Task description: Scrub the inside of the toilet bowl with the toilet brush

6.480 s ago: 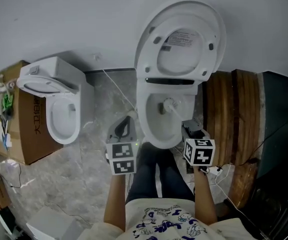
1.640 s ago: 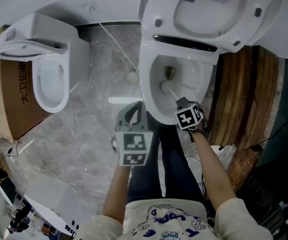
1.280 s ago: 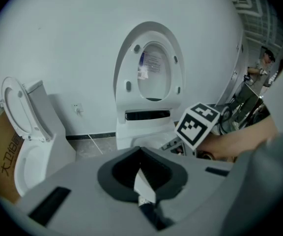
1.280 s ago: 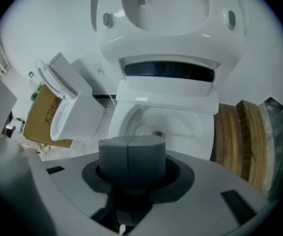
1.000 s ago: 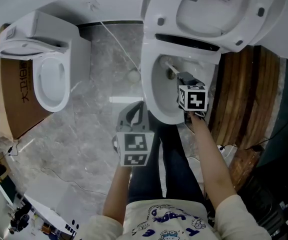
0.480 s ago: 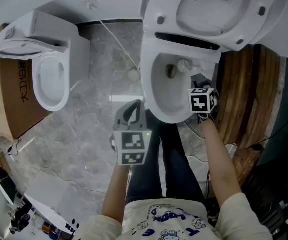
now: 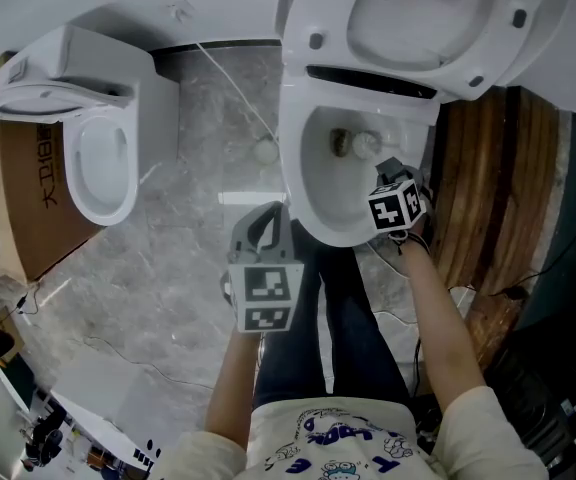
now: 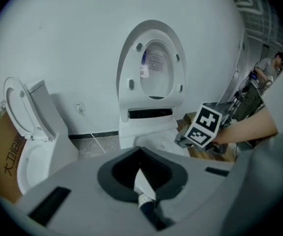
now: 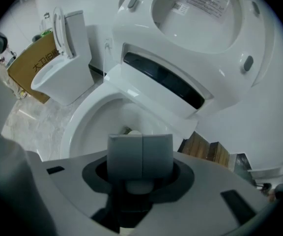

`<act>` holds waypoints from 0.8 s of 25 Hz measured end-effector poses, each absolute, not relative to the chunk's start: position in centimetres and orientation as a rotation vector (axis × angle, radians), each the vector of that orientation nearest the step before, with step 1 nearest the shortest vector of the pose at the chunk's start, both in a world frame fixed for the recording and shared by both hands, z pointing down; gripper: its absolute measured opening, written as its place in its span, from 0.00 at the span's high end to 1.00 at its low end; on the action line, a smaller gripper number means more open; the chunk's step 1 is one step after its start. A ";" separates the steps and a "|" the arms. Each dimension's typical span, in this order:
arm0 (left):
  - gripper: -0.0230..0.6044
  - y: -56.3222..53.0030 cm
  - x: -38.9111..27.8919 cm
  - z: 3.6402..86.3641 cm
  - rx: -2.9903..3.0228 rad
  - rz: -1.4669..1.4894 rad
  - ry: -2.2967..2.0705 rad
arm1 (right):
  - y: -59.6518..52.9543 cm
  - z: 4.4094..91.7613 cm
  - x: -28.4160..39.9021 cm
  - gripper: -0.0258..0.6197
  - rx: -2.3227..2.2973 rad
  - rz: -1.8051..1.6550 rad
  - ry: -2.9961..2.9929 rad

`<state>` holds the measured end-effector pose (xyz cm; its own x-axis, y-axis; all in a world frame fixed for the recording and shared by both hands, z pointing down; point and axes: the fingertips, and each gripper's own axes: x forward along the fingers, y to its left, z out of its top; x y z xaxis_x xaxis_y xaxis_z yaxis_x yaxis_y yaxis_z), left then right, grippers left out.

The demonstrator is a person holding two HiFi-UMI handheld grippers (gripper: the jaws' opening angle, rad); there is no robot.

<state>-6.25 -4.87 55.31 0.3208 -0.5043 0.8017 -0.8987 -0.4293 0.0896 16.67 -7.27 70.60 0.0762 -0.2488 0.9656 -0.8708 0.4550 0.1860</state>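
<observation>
Slightly inward over the rim is where the right gripper (image 7: 388,173) has come since half a second ago. The head of the toilet brush (image 7: 366,145) has dropped off the back wall to sit just beside the dark drain opening (image 7: 340,144). The right gripper's pads are pressed together on the brush handle, and the bristle head shows just past their tips, down inside the toilet bowl (image 7: 313,208). The left gripper (image 7: 264,230) hangs well to the left of those jaws, outside the bowl. Its own jaws appear closed with nothing between them, and it takes no part in the scrubbing.

Scrubbing looks to be under way rather than finished. The brush is working the deep part of the bowl ahead of the jaws, while the near wall beneath the right gripper and the left side likely still need passes. No foam or stain shows clearly, so I cannot tell how clean any part is.

By count there are one brush, two grippers and two toilets, both with lids raised. The second toilet (image 7: 98,158) stands far to the left of both jaws, with one cardboard box (image 7: 18,208) beside it.
</observation>
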 end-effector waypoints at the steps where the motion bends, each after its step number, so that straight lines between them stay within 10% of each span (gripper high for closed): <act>1: 0.96 -4.9 -6.3 55.3 2.056 0.968 -1.237 | -6.7 70.8 16.6 0.70 1.012 0.620 -1.455; 20: 0.96 -4.9 -6.0 55.4 2.053 0.962 -1.225 | 2.1 68.6 11.4 0.70 0.510 0.802 -1.593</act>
<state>-5.96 -4.89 55.43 0.3263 -0.4986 0.8030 -0.8983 -0.4280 0.0993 11.44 2.11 68.59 -0.1834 0.1129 0.9765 -0.7170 0.6643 -0.2114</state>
